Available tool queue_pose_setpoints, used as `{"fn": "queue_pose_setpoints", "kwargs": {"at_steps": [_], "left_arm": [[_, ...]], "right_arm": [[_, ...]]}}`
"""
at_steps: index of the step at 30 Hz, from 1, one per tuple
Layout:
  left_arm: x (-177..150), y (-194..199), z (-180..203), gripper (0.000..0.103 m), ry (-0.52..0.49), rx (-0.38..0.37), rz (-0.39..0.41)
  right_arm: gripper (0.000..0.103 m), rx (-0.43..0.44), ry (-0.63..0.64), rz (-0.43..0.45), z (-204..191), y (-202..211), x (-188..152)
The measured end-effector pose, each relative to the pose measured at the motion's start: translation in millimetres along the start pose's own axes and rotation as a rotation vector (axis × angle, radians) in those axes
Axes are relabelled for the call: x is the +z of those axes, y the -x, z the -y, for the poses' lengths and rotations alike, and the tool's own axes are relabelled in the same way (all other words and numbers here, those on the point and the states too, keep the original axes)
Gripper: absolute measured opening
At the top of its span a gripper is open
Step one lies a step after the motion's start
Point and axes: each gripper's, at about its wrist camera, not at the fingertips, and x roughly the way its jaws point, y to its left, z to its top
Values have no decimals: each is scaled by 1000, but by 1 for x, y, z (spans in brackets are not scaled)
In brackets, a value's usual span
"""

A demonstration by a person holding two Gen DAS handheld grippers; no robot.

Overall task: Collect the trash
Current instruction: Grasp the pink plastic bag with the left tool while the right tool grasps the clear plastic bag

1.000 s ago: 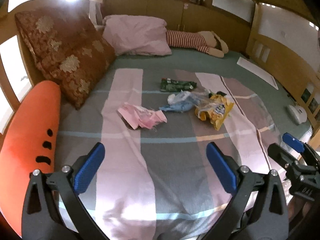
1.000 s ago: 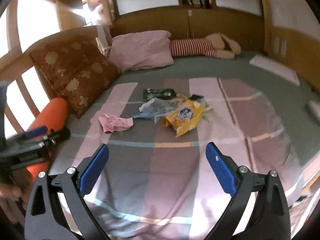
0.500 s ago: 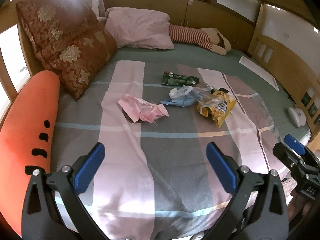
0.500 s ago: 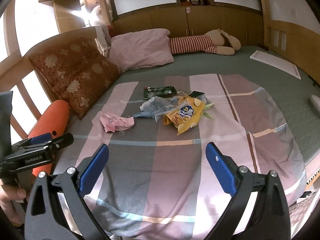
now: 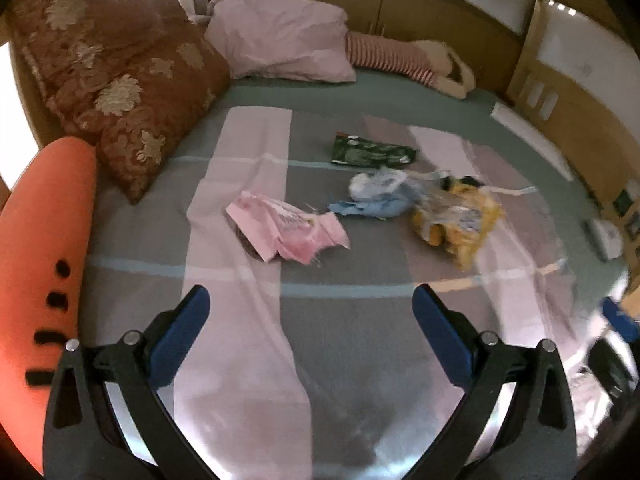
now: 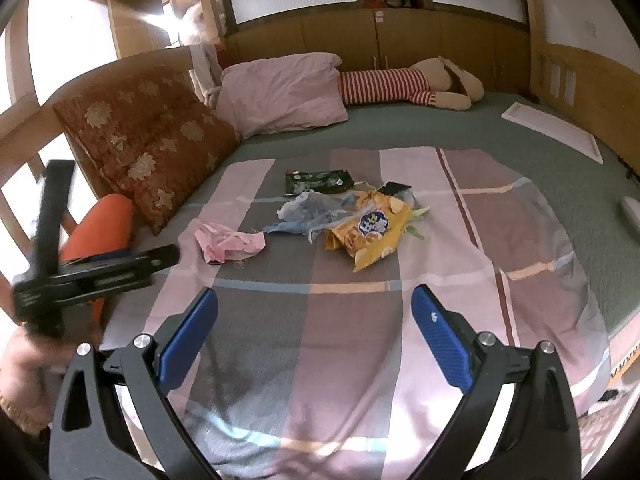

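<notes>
A wide bed (image 6: 520, 168) with a green sheet fills the room, boxed in by wooden walls and cupboards, and a blanket (image 6: 360, 320) of pink and grey squares covers its near half. At the left edge lie an orange bolster (image 5: 36, 240) with black marks and a brown flowered cushion (image 6: 148, 140); at the head of the bed lie a pink pillow (image 6: 284, 92) and a plush toy (image 6: 408, 86) in a red striped shirt. The trash sits near the middle of the blanket. From left to right there are a crumpled pink wrapper (image 6: 228, 242), a dark green packet (image 6: 316, 180) whose long axis runs left to right, a bunched blue plastic bag (image 6: 308, 212), and a yellow snack bag (image 6: 370, 232) whose long axis runs diagonally toward the near edge. The yellow bag has a blue round label, but its writing is too small to read. A small dark piece behind it is partly hidden. The left gripper (image 5: 310, 328) and the right gripper (image 6: 314, 324) hover over the near edge of the blanket, both with jaws spread wide and holding nothing. The left wrist view is blurred at its right side.
</notes>
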Motion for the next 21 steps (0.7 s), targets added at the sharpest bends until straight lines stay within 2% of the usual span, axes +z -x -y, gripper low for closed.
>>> {"fn": "queue_pose_setpoints", "kwargs": {"at_steps": [3, 6, 11, 15, 16, 18, 19, 20, 21], "left_arm": [[13, -38, 0, 100, 37, -26, -66], [28, -70, -12, 100, 111, 26, -83], [41, -109, -32, 100, 229, 45, -130], [45, -136, -45, 100, 261, 63, -161], [44, -141, -47, 97, 270, 45, -168], [43, -151, -49, 87, 275, 9, -190], [42, -153, -47, 77, 270, -10, -192], [41, -154, -45, 63, 261, -29, -191], [40, -155, -41, 54, 237, -53, -195]], "right_arm": [[95, 13, 42, -11, -4, -22, 17], [95, 4, -18, -61, 13, -64, 33], [95, 49, -390, -129, 91, -144, 48], [85, 158, -671, -181, 141, -189, 43], [84, 184, -732, -191, 149, -200, 41], [83, 202, -770, -217, 154, -215, 40], [81, 221, -780, -242, 154, -224, 39], [75, 226, -786, -259, 154, -231, 38], [67, 223, -790, -267, 153, -235, 37]]}}
